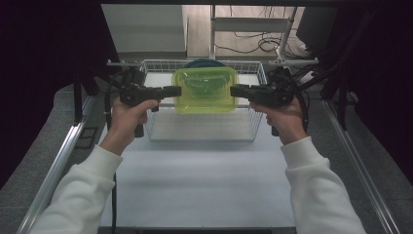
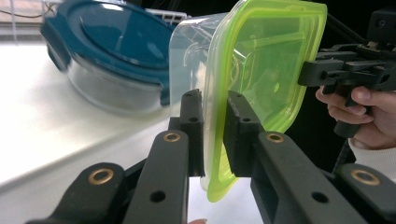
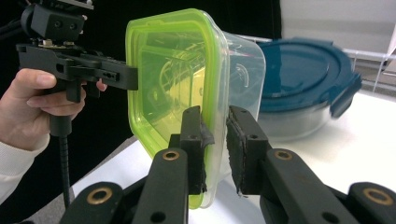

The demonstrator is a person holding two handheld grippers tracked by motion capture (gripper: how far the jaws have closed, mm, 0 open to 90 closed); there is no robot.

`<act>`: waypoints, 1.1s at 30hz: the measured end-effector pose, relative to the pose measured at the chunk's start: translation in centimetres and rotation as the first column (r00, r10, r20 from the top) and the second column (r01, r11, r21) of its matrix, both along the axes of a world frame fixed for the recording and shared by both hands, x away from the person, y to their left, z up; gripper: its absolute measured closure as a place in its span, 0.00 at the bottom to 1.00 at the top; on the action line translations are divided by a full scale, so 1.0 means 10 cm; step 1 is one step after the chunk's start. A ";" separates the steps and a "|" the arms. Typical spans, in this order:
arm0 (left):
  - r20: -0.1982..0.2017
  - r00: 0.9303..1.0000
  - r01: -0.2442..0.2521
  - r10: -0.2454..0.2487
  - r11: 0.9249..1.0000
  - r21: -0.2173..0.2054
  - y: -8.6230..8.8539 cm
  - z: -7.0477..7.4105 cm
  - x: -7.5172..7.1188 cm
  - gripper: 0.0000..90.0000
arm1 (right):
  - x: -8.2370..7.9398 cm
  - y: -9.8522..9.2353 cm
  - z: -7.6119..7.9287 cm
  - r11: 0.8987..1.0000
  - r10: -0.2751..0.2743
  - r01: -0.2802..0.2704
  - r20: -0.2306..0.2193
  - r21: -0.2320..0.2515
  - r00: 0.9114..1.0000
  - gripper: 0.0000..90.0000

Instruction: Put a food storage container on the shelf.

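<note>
The clear container with the yellow-green lid (image 1: 205,90) hangs in the air above the wire basket (image 1: 253,122), near its far rim, gripped at opposite ends by both tools. The left gripper (image 2: 214,135) has its jaws drawn in narrow on the lid's rim at one short side, the lid edge sandwiched between the pads; the right gripper (image 3: 215,144) pinches the opposite rim the same way, and the container's clear wall shows just behind its jaw. Behind the container, at the basket's far edge, stands a round glass bowl with a dark blue lid (image 2: 112,51), near it but apart. The basket rests toward the far edge of the white table (image 1: 204,180).
</note>
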State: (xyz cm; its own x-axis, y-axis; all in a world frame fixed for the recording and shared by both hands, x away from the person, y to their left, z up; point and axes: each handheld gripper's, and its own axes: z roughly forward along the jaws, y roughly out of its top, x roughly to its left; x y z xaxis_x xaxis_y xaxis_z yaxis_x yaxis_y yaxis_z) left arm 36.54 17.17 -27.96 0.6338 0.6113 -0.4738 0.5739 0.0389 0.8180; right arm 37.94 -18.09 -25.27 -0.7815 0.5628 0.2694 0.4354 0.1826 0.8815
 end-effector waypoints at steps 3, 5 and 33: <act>-0.004 1.000 -0.004 0.004 1.000 -0.003 0.02 0.06 0.10 0.88 | 0.12 0.03 0.07 1.000 -0.005 0.005 -0.005 -0.002 1.000 0.85; -0.012 1.000 -0.014 0.014 1.000 0.000 0.01 0.10 0.17 0.88 | 0.19 0.05 0.12 1.000 -0.015 0.015 -0.007 -0.005 1.000 0.85; -0.187 0.982 -0.027 0.025 1.000 -0.007 0.05 0.20 0.99 0.87 | 1.05 0.11 0.07 0.994 -0.091 0.103 -0.237 0.039 0.967 0.86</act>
State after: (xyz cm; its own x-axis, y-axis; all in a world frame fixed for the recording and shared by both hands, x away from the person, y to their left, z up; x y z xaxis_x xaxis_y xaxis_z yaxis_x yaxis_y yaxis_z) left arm 46.43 17.69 -25.93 0.5179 0.6215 -0.5879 0.7150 0.0628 0.6963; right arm 48.42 -17.00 -24.60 -0.6355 0.6135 0.4689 0.6445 0.0871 0.7596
